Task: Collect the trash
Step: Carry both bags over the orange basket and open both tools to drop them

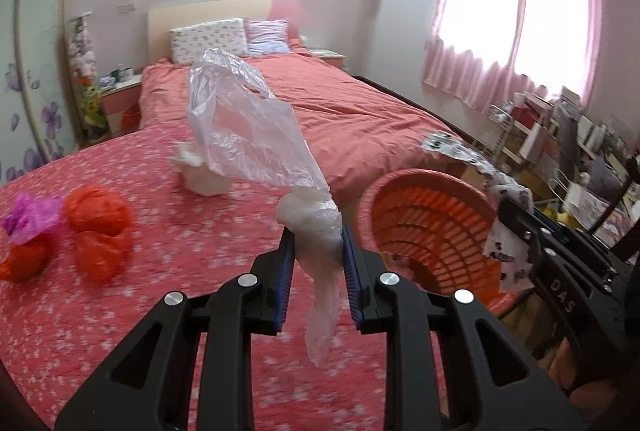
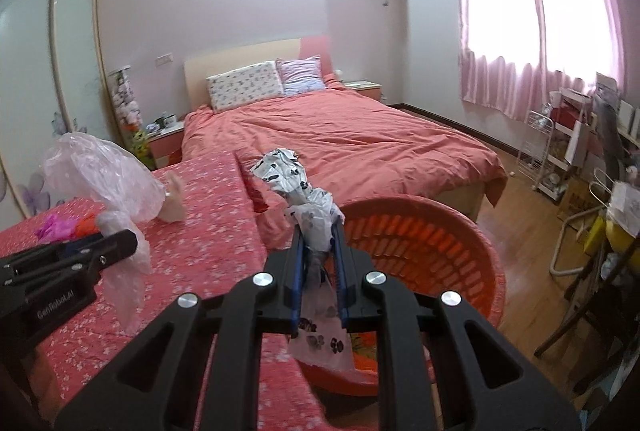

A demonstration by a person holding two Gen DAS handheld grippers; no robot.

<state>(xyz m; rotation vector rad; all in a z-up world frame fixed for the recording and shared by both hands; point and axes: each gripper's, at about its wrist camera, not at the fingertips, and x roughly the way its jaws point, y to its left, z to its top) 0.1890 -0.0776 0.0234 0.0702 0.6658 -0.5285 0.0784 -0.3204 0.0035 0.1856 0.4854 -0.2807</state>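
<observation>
My left gripper (image 1: 318,231) is shut on a clear plastic bag (image 1: 244,123) that billows up above the fingers and hangs below them, over the pink flowered cover (image 1: 120,311). My right gripper (image 2: 316,231) is shut on a white bag with black paw prints (image 2: 288,175), held beside the rim of the orange slatted basket (image 2: 420,243). From the left wrist view the same basket (image 1: 424,219) lies just right of the left gripper, with the paw-print bag (image 1: 464,155) and right gripper (image 1: 516,227) behind it. Crumpled white tissue (image 1: 200,171), orange bags (image 1: 98,231) and a purple bag (image 1: 28,217) lie on the cover.
A bed with a salmon quilt (image 1: 352,111) and pillows stands behind. A white wire rack (image 2: 540,151) and cluttered shelves (image 2: 600,135) line the right wall under pink curtains. Wooden floor (image 2: 520,211) shows right of the basket. A nightstand (image 1: 120,95) stands left of the bed.
</observation>
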